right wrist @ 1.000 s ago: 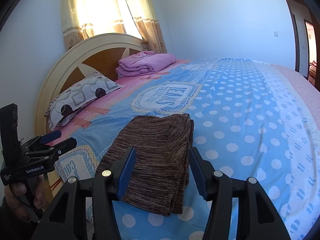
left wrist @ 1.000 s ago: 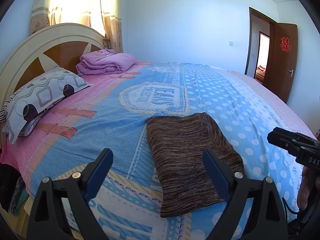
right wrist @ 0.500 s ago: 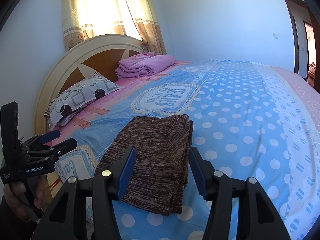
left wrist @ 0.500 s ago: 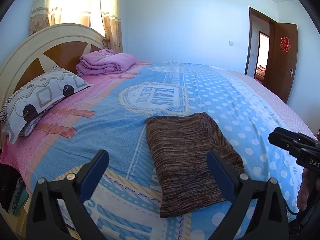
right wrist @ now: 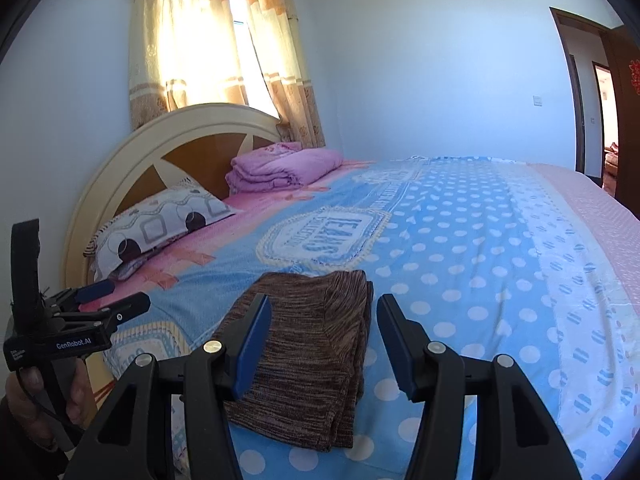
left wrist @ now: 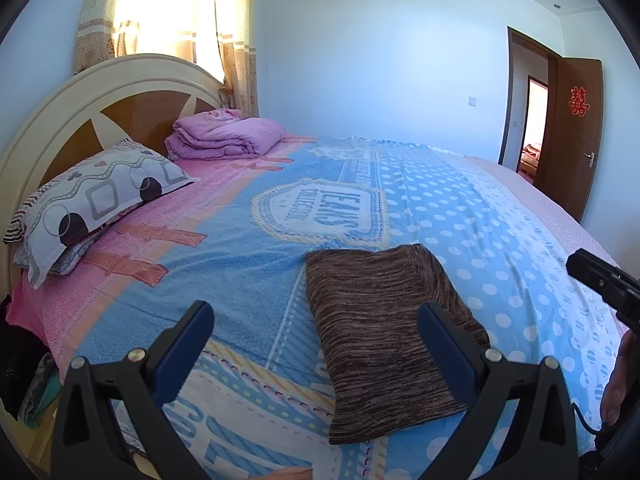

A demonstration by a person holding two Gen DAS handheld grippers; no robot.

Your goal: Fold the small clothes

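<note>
A brown knitted garment (left wrist: 380,320) lies folded into a neat rectangle on the blue and pink bedspread (left wrist: 248,272), near the bed's front edge. It also shows in the right wrist view (right wrist: 312,352). My left gripper (left wrist: 316,320) is open and empty, held above the bed just in front of the garment. My right gripper (right wrist: 322,316) is open and empty, hovering over the garment's near end. The left gripper also shows at the left of the right wrist view (right wrist: 116,296). The right gripper's tip shows at the right edge of the left wrist view (left wrist: 600,280).
A patterned pillow (left wrist: 96,200) and a folded purple quilt (left wrist: 224,136) lie by the headboard (left wrist: 60,120). A curtained window (right wrist: 212,48) is behind it. An open brown door (left wrist: 572,136) is at the far right. Dark clothes (left wrist: 24,368) sit beside the bed at left.
My left gripper has opened a little wider and drawn back slightly. The right gripper and the garment have hardly moved.
</note>
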